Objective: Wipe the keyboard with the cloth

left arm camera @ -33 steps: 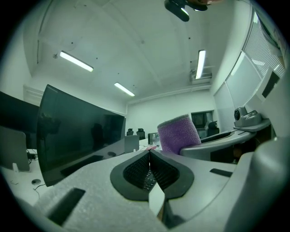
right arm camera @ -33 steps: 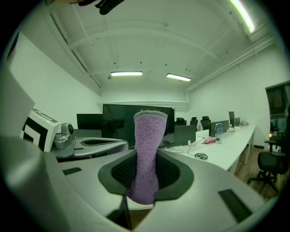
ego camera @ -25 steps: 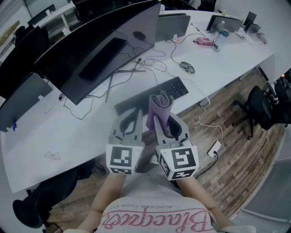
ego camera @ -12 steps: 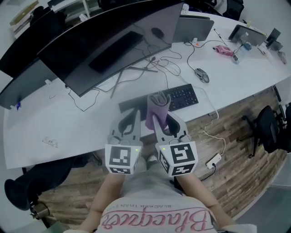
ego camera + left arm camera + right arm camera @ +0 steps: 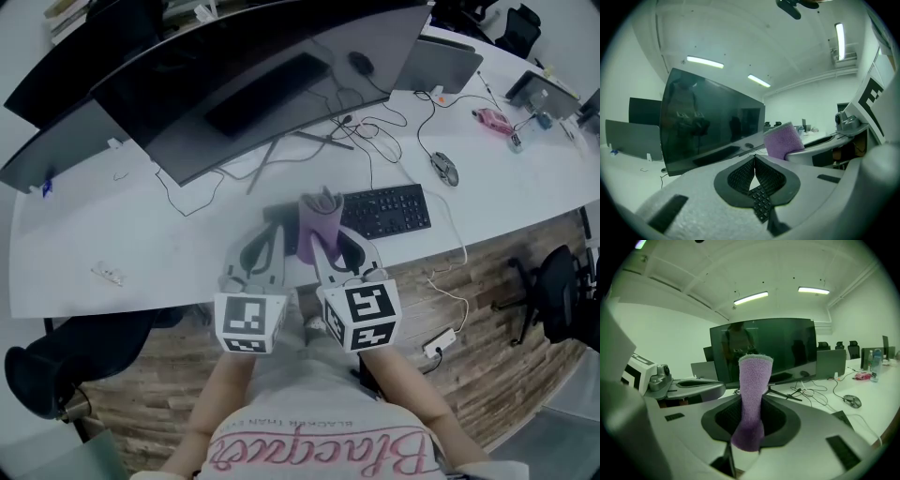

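Purple cloth (image 5: 321,217) stood upright at the centre of our head view, clamped in the right hand-held gripper (image 5: 328,251) and overlapping the left part of the black keyboard (image 5: 389,208) on the white worktop (image 5: 141,248). The left hand-held gripper (image 5: 269,246) hung just beside it. In the left gripper view, we saw its jaws pressed together on nothing. In the right gripper view, the jaws pinched the cloth's lower end.
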A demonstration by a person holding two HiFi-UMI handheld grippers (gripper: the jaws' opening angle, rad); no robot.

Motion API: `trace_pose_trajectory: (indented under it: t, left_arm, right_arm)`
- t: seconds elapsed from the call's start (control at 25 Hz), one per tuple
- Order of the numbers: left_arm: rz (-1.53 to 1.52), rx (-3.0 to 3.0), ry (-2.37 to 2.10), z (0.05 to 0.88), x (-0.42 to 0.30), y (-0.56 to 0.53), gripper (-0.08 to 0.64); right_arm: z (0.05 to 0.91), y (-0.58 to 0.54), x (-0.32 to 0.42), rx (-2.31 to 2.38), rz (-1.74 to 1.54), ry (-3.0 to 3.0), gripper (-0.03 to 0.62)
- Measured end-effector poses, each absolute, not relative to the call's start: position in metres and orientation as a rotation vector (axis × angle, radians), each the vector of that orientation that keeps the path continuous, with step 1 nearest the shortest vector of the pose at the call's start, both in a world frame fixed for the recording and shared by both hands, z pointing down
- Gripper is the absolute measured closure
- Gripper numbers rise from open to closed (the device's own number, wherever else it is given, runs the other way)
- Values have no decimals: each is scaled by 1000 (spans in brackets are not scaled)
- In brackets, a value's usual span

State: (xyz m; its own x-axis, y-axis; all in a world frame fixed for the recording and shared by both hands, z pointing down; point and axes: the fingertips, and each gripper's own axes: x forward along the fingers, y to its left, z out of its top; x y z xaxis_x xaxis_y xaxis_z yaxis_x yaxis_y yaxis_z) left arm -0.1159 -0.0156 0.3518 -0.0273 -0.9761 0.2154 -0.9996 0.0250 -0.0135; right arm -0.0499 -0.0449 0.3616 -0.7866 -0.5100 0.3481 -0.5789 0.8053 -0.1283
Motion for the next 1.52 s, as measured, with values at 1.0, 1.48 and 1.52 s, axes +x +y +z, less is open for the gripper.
trace_pose_trajectory:
  t: [1.0, 1.48, 1.52]
  left_arm:
    - [373, 1833, -1993, 477, -204, -40, 555]
    - [384, 1805, -1924, 509, -230, -47, 555]
    - [383, 1805, -1920, 510, -232, -47, 555]
  right_arm:
    - [486, -64, -165, 457, 420, -2432, 505]
    - [529, -74, -191, 403, 495, -2309, 505]
    - [531, -74, -193, 399, 491, -2300, 505]
